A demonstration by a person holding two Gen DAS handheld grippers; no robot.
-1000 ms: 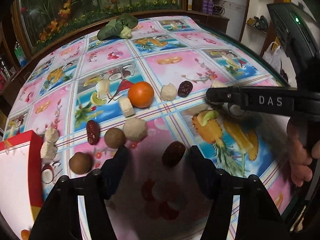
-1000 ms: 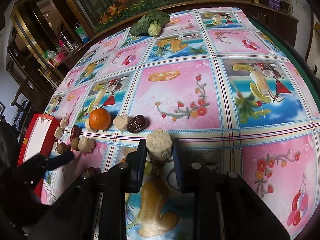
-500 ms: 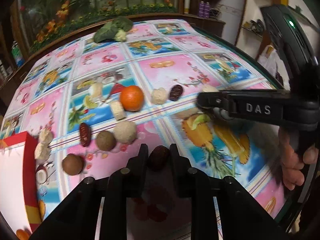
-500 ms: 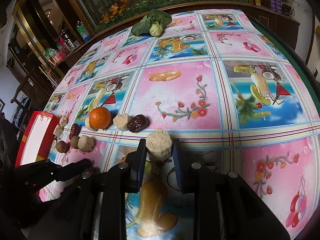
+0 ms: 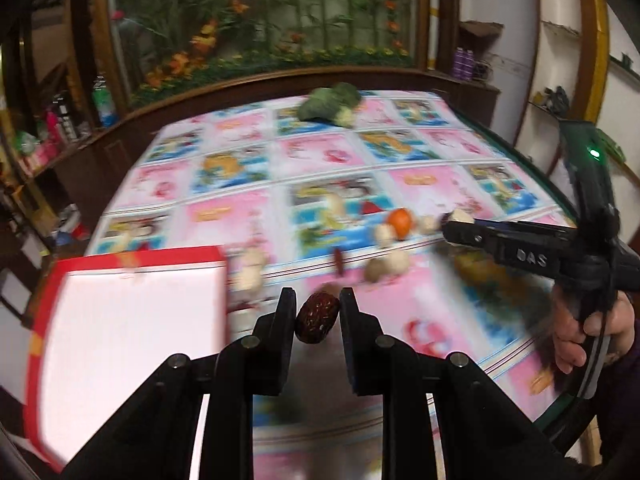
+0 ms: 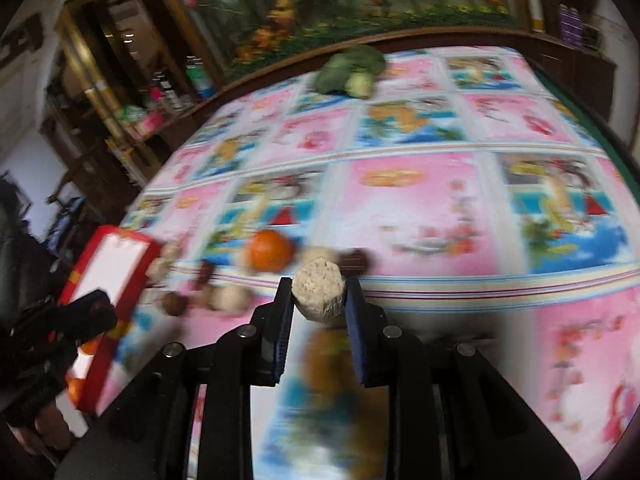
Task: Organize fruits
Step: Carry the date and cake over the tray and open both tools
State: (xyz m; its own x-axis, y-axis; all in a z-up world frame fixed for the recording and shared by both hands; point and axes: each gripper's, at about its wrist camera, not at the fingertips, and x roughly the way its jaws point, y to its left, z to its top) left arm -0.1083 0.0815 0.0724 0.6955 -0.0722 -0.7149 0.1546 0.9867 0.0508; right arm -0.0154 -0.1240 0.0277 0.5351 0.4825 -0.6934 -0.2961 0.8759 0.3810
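- Between the left claw (image 5: 317,312) fingers sits a gripped dark date (image 5: 317,317); left of it, the red box (image 5: 132,320).
- Right claw (image 6: 319,296) clamps a beige cylinder (image 6: 319,291); beyond it lies an orange (image 6: 270,251).

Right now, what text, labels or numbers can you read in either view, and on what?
"DAS": white letters on the side of the right gripper, seen from the left wrist view.
Bottles on the shelves: labels blurred, unreadable.
Red box: no legible text.
Tablecloth: pictures only, blurred.

Dark red-brown date (image 5: 317,317), beige cake (image 6: 319,290), orange tangerine (image 6: 270,251), red-rimmed white box (image 5: 60,272), pink-and-blue fruit-print tablecloth (image 6: 420,216)
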